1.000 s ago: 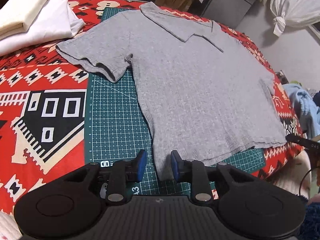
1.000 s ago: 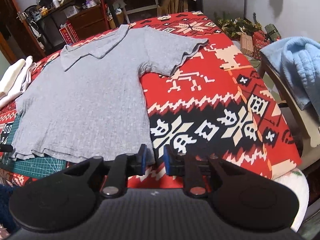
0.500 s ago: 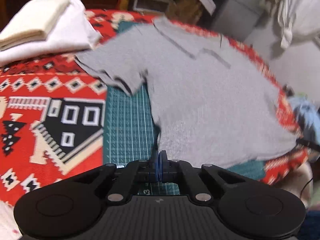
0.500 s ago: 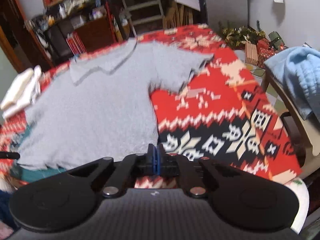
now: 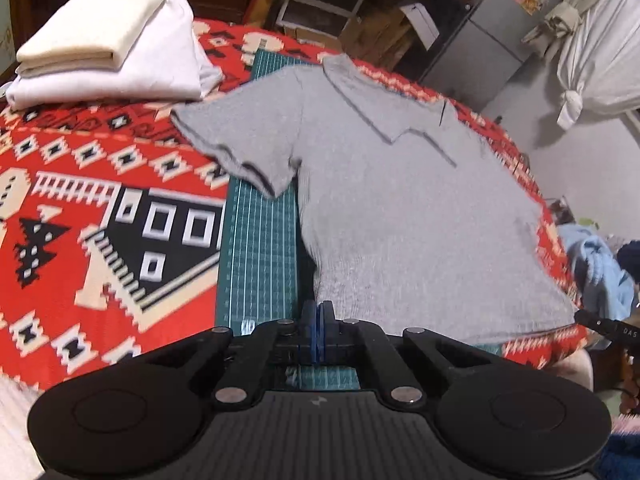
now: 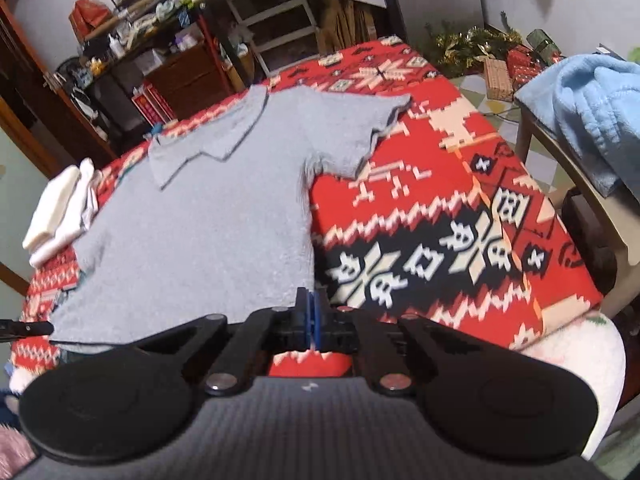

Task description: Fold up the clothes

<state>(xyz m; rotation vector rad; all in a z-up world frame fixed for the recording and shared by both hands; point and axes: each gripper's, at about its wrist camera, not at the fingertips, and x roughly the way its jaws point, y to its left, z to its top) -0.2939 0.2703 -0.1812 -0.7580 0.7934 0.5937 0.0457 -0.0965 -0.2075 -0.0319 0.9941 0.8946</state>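
Observation:
A grey short-sleeved polo shirt [image 5: 400,208] lies spread on a red patterned blanket [image 5: 80,208], collar at the far end. My left gripper [image 5: 318,312] is shut on the shirt's near left hem corner, which is lifted off the green cutting mat [image 5: 260,248]. In the right wrist view the same shirt [image 6: 208,224] stretches away, and my right gripper [image 6: 311,300] is shut on its near right hem corner, just above the blanket [image 6: 440,208]. The hem between both corners hangs raised.
Folded white and cream clothes [image 5: 108,44] are stacked at the far left of the blanket. A light blue towel [image 6: 592,112] lies on a chair to the right. Shelves and drawers [image 6: 200,60] stand beyond the far edge.
Both grippers closed on the shirt's near hem corners and rose, lifting the hem off the mat and blanket.

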